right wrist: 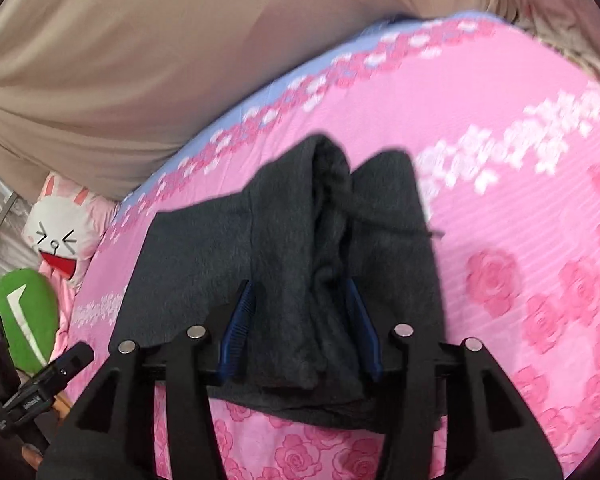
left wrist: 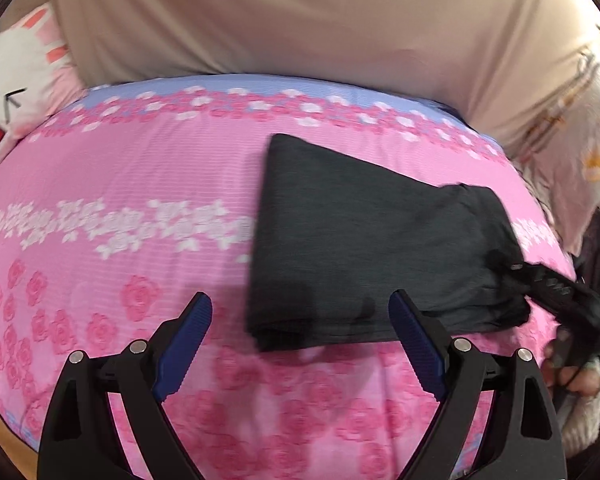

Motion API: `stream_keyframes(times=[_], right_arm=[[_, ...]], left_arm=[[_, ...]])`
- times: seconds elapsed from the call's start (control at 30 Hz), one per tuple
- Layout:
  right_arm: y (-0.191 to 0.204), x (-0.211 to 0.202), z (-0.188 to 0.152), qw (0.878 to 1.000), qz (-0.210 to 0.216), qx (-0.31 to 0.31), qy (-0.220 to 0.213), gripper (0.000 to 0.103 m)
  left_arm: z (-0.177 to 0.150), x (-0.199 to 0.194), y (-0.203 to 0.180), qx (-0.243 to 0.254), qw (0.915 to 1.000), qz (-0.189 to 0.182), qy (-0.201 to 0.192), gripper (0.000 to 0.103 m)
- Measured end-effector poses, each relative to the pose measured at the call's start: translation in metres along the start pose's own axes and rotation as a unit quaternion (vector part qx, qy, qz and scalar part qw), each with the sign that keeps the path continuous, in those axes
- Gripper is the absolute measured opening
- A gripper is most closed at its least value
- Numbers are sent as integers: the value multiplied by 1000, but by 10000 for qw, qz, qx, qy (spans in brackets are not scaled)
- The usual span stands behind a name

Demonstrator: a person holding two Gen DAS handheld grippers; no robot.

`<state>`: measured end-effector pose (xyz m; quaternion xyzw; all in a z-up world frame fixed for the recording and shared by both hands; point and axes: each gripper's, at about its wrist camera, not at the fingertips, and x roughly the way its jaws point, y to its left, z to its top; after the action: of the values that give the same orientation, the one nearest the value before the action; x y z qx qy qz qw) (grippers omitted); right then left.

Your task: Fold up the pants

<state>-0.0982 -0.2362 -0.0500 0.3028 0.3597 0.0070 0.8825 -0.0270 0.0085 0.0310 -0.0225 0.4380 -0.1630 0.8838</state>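
Dark grey pants (left wrist: 360, 240) lie folded into a compact block on a pink flowered bedsheet (left wrist: 120, 180). My left gripper (left wrist: 300, 300) hovers open over the block's near left corner, nothing between its blue pads. In the right wrist view the pants (right wrist: 220, 240) show a raised bunched fold with a thin drawstring trailing right. My right gripper (right wrist: 298, 286) stands part open astride that fold, and the pads do not visibly press on it. In the left wrist view the right gripper (left wrist: 548, 284) reaches in at the block's right edge, held by a hand (left wrist: 580, 380).
Beige cloth (left wrist: 300, 20) rises behind the bed's far edge. A white bunny cushion (left wrist: 16, 80) and a green plush (right wrist: 24, 312) sit off one side of the sheet, a pale printed cushion (left wrist: 580, 140) off the other. The left gripper (right wrist: 44, 380) shows at the lower left.
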Motion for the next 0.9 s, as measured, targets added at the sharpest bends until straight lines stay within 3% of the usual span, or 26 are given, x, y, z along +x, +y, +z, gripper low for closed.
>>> stream_keyframes(times=[0.03,0.1,0.23,0.33,0.4,0.47,0.57,0.63,0.67,0.7,0.77,0.87,0.9], right_arm=[[1,2,-2,10000,35,-19,33,41],[9,5,-4,9996,-140,-241,-29,22],[36,-30,15,9971,97,-581,-480,19],[45,-55,21,9935,0,-871,-738,20],[29,-38,14,9947,-340,-841,-479,24],[3,-11,0,9970,-557,-537,70,29],[-12,-24,-8,9995,-248,-92,-164,31],[-11,-36,-4,9983,-426,-103,-393,42],[-10,-40,0,9972,-551,-176,-464,54],[-11,-40,4,9963,-688,-204,-477,62],[-20,-38,8,9961,-801,-95,-369,64],[-32,-26,8,9988,-398,253,-110,66],[-35,-21,7,9988,-288,382,-46,68]], left_arm=[[0,3,-9,109,9999,-18,35,87],[0,7,-20,233,9997,-37,69,87],[3,8,-36,329,9993,-149,94,87],[3,8,-36,289,9994,-190,52,87],[3,12,-32,208,9996,-177,97,87],[3,18,-23,33,9994,-251,232,87],[9,19,-5,-268,9988,-327,264,87],[15,23,8,-499,9979,-320,247,87],[18,28,17,-683,9963,-444,283,87],[21,34,26,-917,9930,-652,367,87],[24,49,44,-1390,9825,-1105,558,87],[24,82,65,-2002,9611,-1637,972,87],[23,86,67,-2056,9586,-1714,971,87]])
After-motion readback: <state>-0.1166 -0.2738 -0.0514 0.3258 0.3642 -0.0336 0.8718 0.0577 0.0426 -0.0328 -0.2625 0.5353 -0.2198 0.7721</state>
